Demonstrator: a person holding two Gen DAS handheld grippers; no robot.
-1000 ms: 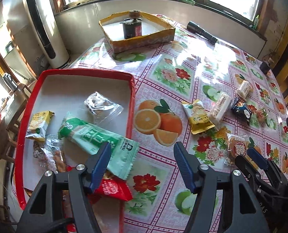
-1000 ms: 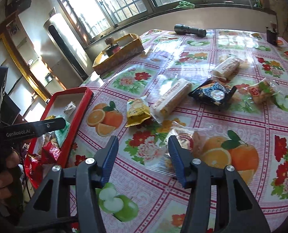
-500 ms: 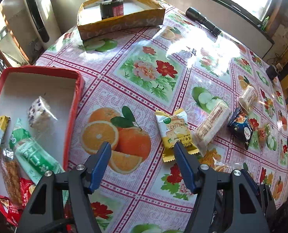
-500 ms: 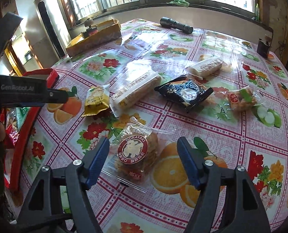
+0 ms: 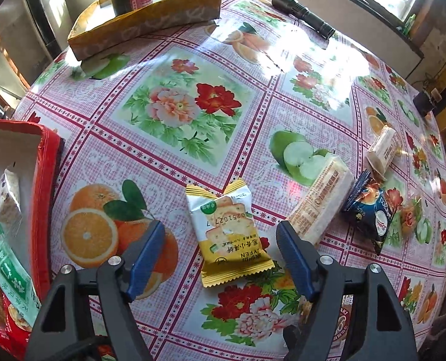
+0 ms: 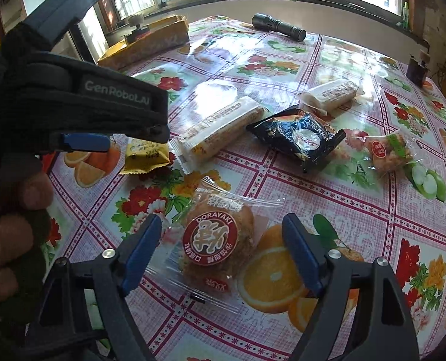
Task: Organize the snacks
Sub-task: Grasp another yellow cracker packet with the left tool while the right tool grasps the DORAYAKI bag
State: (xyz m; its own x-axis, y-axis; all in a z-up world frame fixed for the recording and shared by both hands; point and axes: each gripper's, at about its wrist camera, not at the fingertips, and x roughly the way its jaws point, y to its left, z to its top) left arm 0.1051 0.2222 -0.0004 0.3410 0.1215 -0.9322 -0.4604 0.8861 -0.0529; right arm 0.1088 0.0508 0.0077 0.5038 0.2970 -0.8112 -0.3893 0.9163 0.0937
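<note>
My left gripper (image 5: 221, 251) is open, its blue pads either side of a yellow-and-white cracker packet (image 5: 229, 230) lying on the flowered tablecloth. It also shows in the right wrist view (image 6: 146, 155). My right gripper (image 6: 221, 248) is open around a clear-wrapped dorayaki (image 6: 215, 239). A long white wafer bar (image 5: 322, 204), a dark blue packet (image 5: 370, 210) and a short white bar (image 5: 384, 150) lie to the right. The red tray (image 5: 46, 198) at the left holds several snacks, among them a green packet (image 5: 9, 273).
A yellow cardboard box (image 5: 150, 21) with a dark jar stands at the table's far side. A black flashlight (image 5: 302, 13) lies near the window ledge. A clear-wrapped snack (image 6: 388, 150) lies right of the dark packet (image 6: 298, 135). A small dark container (image 6: 417, 70) stands at the right edge.
My left gripper has moved right from over the red tray to the yellow cracker packet. My right gripper has moved forward until the dorayaki lies between its pads. Both stay open.
</note>
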